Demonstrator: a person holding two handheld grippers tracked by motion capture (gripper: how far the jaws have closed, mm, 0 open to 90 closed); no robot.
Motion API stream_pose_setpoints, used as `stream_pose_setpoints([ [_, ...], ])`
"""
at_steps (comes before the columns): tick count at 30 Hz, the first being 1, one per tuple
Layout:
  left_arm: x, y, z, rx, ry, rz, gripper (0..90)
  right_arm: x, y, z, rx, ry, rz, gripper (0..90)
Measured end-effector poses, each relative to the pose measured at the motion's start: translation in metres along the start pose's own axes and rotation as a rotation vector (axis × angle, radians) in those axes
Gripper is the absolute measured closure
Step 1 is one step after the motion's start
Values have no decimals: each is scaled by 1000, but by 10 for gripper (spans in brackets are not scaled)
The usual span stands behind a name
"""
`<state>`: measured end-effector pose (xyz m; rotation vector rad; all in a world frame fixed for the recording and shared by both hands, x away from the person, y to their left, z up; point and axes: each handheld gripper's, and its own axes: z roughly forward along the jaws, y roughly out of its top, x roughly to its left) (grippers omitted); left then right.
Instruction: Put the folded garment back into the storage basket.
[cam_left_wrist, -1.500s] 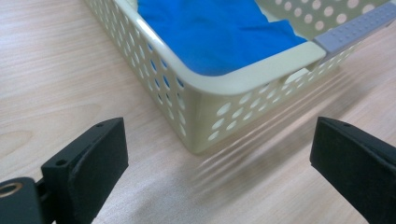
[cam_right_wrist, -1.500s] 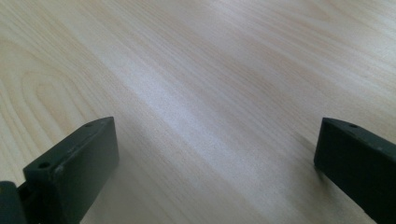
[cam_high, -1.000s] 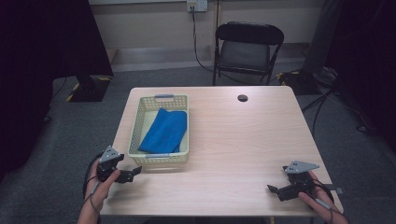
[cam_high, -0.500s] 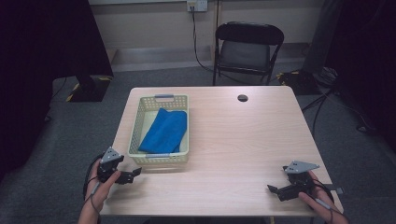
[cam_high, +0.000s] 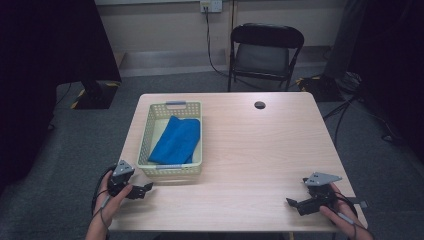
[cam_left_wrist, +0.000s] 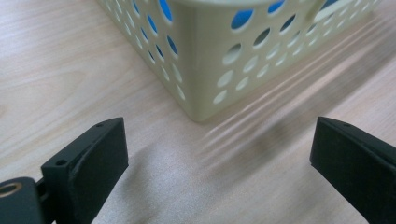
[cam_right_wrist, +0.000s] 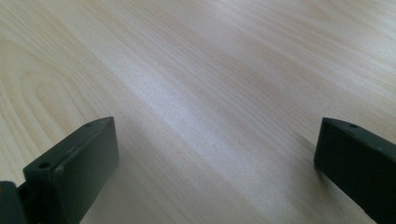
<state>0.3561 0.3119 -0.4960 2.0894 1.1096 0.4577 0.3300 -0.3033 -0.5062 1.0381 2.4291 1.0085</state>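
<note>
A pale yellow perforated basket (cam_high: 192, 107) stands on the left half of the wooden table (cam_high: 260, 150), and a folded blue cloth (cam_high: 176, 141) lies inside it. My left gripper (cam_high: 145, 189) rests on the table just in front of the basket's near left corner (cam_left_wrist: 201, 100), open, nothing between its jaws. Blue cloth shows through the basket holes (cam_left_wrist: 243, 18). My right gripper (cam_high: 292, 203) sits near the table's front right corner, open and empty over bare wood (cam_right_wrist: 210, 116).
A small black disc (cam_high: 259, 105) lies at the table's far middle. A black folding chair (cam_high: 265, 52) stands behind the table. Cables run across the grey floor at the right (cam_high: 350, 100).
</note>
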Motion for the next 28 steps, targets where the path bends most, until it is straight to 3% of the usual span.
stream_pose_setpoints([
  [12,-2,-1,4,12,2,28,38,0,0,0,0,0,0,0],
  [28,-3,-3,9,40,-3,31,21,0,0,0,0,0,1,0],
])
